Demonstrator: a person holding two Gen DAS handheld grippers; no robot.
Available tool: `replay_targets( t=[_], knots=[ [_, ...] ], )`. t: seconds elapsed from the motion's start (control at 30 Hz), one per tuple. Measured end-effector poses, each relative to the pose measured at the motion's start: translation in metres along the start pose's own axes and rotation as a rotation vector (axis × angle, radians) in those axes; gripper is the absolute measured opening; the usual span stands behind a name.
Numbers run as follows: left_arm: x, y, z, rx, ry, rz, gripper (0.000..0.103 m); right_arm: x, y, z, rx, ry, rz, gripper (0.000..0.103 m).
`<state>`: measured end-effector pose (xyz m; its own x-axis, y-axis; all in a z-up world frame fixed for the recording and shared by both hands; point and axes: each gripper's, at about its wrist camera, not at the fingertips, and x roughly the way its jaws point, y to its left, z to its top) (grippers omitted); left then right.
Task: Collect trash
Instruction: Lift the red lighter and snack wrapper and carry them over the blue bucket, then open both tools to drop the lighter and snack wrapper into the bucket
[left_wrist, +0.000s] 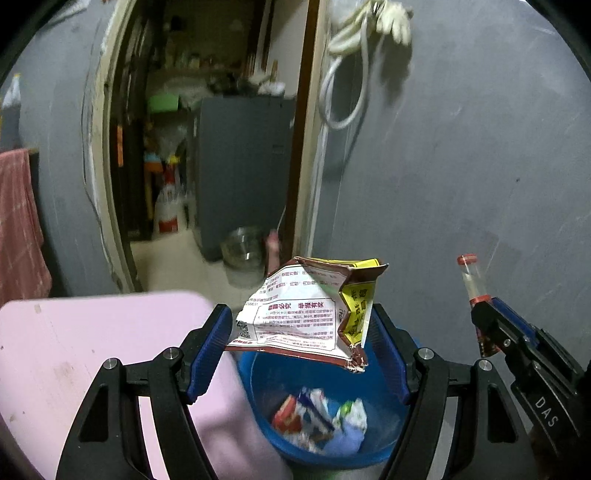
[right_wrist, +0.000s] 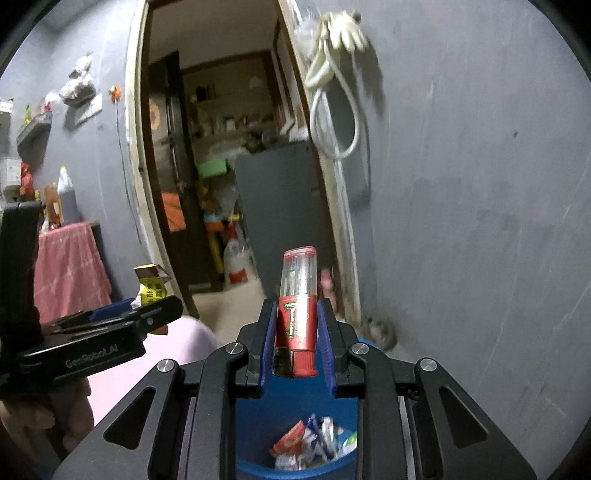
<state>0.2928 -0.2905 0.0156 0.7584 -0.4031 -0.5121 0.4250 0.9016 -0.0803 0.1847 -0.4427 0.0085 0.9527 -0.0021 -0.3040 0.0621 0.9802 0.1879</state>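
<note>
My left gripper (left_wrist: 301, 325) is shut on a crumpled snack bag (left_wrist: 306, 314), white with brown and yellow print, held wide between the blue pads above a blue trash bin (left_wrist: 384, 443). Several wrappers (left_wrist: 317, 417) lie inside the bin. My right gripper (right_wrist: 297, 332) is shut on a small clear tube with red caps and a red label (right_wrist: 297, 314), standing upright above the same blue bin (right_wrist: 255, 435). In the left wrist view the right gripper (left_wrist: 484, 325) shows at the right edge with the tube (left_wrist: 472, 280). The right wrist view shows the left gripper (right_wrist: 125, 314) at the left with the bag (right_wrist: 149, 286).
A pink tabletop (left_wrist: 92, 350) lies left of the bin. A grey wall (left_wrist: 461, 166) stands behind, with white cable and a glove (left_wrist: 369, 29) hanging on it. An open doorway (left_wrist: 207, 147) leads to a cluttered room with a grey cabinet. A pink cloth (left_wrist: 18, 221) hangs at the left.
</note>
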Motion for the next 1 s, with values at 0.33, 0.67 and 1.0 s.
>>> replay_targets(
  t=[0.33, 0.67, 1.0],
  knots=[
    [0.048, 0.009, -0.025, -0.068, 0.217, 0.002, 0.069, 0.027, -0.011, -0.017, 0.052, 0.135, 0.006, 0.021],
    [0.067, 0.012, -0.038, -0.092, 0.305, -0.016, 0.07, 0.038, -0.016, -0.02, 0.084, 0.184, 0.012, 0.024],
    [0.068, 0.008, -0.037, -0.091, 0.309, -0.022, 0.075, 0.033, -0.019, -0.016, 0.08, 0.162, 0.002, 0.035]
  ],
)
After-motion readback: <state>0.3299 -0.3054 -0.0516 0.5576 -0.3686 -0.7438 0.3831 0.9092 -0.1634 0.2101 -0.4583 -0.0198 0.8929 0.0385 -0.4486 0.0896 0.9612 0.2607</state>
